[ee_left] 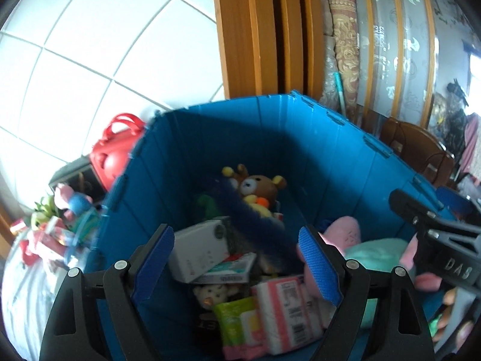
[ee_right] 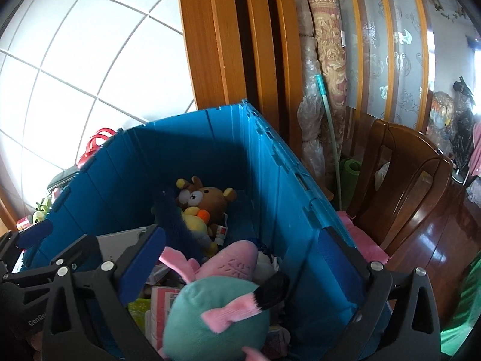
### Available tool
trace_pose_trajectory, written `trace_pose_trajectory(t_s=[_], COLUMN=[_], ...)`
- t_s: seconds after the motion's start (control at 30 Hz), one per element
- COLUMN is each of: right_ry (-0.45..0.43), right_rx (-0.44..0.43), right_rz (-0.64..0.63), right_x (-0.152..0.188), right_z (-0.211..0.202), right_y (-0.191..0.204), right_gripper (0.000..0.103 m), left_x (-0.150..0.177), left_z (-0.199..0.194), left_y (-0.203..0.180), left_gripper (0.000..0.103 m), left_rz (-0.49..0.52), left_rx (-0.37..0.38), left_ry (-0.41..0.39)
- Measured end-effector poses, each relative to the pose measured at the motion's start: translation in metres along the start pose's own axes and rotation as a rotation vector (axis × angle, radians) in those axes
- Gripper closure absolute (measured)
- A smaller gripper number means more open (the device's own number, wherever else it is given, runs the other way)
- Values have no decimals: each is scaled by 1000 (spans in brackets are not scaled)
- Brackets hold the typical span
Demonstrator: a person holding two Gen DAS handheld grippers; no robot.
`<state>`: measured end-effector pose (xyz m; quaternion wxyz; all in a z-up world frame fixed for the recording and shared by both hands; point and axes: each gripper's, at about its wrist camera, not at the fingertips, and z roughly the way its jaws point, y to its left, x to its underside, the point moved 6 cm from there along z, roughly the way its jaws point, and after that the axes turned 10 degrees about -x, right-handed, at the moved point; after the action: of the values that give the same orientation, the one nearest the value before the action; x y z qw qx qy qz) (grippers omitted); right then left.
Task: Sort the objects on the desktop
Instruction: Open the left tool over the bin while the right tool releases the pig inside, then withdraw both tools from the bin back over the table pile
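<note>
Teal and pink, the plush toy (ee_right: 216,316) lies in the blue crate (ee_right: 279,186), low between the right gripper's (ee_right: 240,273) spread fingers, which do not press it. Beyond it sits a brown bear (ee_right: 207,198). The left gripper (ee_left: 237,258) hovers open over boxes, a dark blue fuzzy strip (ee_left: 255,225) crossing between its fingers.

crate (ee_left: 210,138): blue | plush (ee_right: 216,316): teal, pink | bear (ee_left: 258,186): brown
</note>
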<state>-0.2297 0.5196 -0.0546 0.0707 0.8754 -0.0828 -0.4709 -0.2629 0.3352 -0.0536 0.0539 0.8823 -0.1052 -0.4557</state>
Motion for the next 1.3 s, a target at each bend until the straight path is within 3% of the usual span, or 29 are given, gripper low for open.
trace_pose_trajectory(t_s=[0.13,0.37,0.53,0.73,1.07,1.2,1.3], right_ry=[15,16,10,37,129,244,345], right_rx=[-19,-101,-174,-258,-343,-361,-331], right_rz=[-11,-54,-110,-206,-322,-339,-330], right_x=[6,9,13,34,115,166,202], right_z=[2,1,0,6,21,48,75], right_y=[19,76,141,249,436,478,480], right_gripper=[0,0,0,0,0,0,0], left_x=[2,22,56,104,203,244,272], left_z=[-14,-39,-44,-44,-54,-36,-15], left_y=[30,126,212,303,457,507,528], left_gripper=[17,17,16,16,16,16,16], left_rz=[-34,-124,-206,-269,-275,-283,-300], left_rx=[-17,-149,-268,-337,-419,-447,-445], left_ry=[-17,-41,-3,65,140,226,295])
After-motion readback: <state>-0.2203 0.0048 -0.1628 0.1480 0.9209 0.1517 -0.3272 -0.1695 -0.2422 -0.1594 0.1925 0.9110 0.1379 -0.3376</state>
